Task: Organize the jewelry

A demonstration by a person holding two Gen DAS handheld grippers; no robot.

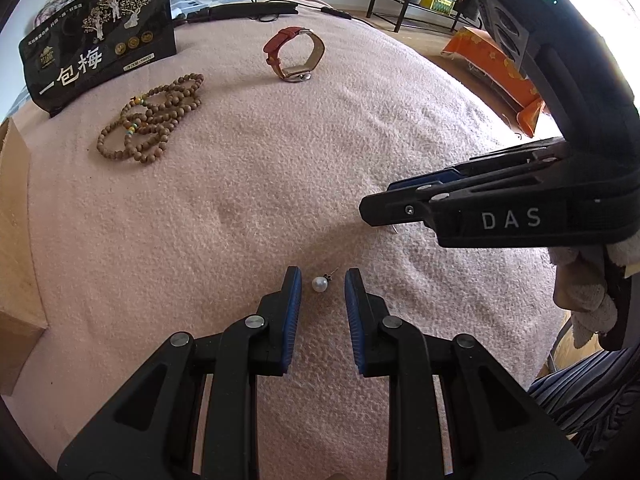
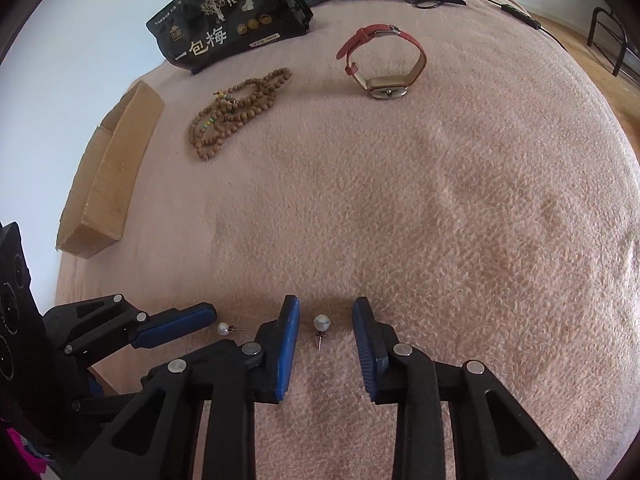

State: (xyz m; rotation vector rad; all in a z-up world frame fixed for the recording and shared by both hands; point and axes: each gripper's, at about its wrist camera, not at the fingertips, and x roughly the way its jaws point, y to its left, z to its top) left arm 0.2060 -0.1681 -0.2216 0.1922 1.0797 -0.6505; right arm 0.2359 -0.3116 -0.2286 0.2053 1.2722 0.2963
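Pink blanket (image 2: 440, 240), two pearl earrings (image 2: 322, 323), wooden beads (image 2: 236, 112), red watch (image 2: 382, 62), black pouch (image 2: 228, 20) (printed), cardboard box (image 2: 108, 176)

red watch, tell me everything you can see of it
The red watch has a red strap that looks like leather with a paler lining, closed into a loop by a silver buckle at the top. It stands on edge on the pink blanket, resting on its pale metal case, crown showing. It sits far from both grippers, right of the wooden bead strand, touching only the blanket.
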